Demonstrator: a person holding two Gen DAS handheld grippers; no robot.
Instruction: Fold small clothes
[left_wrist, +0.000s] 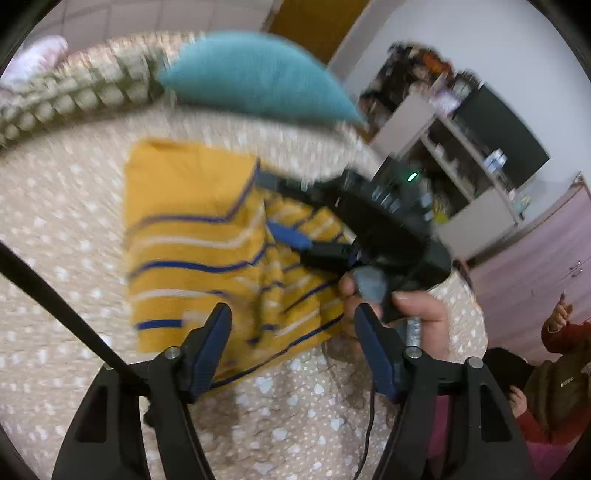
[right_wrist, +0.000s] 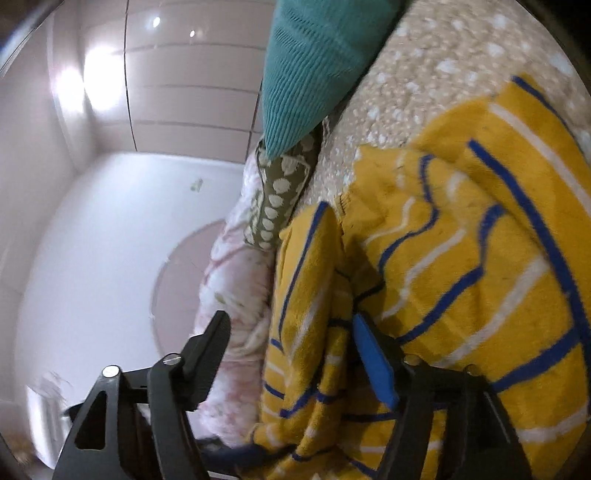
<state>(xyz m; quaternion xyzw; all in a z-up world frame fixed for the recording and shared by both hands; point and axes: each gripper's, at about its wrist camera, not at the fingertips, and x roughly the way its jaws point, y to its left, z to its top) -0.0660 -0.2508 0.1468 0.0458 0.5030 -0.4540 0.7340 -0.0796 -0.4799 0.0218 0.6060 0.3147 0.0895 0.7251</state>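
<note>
A small mustard-yellow garment with thin blue and white stripes is seen lying on a beige bedspread dotted with pale heart shapes. In the left wrist view its left part is spread flat, with a plain yellow upper area and stripes below, while its right part is bunched into soft folds. The fabric looks thick and fleecy. The left gripper is held just above the garment's near edge, its black fingers with dark blue pads spread wide apart and nothing between them. Behind the garment a teal ribbed cushion is propped, beside an olive cushion patterned with cream spots. To the right, the right gripper is seen reaching over the bunched part of the garment, held in a bare hand; the view is blurred by motion. Further right a white shelf unit and a dark screen are visible.

In the right wrist view a glossy pale wardrobe fills the left, then a pink-and-white floral bedding roll. The right gripper is shown with its jaws wide apart; a hanging yellow fold drapes through the gap, against the blue-padded finger, unpinched. The garment is crumpled here in wavy ridges across the bedspread.
</note>
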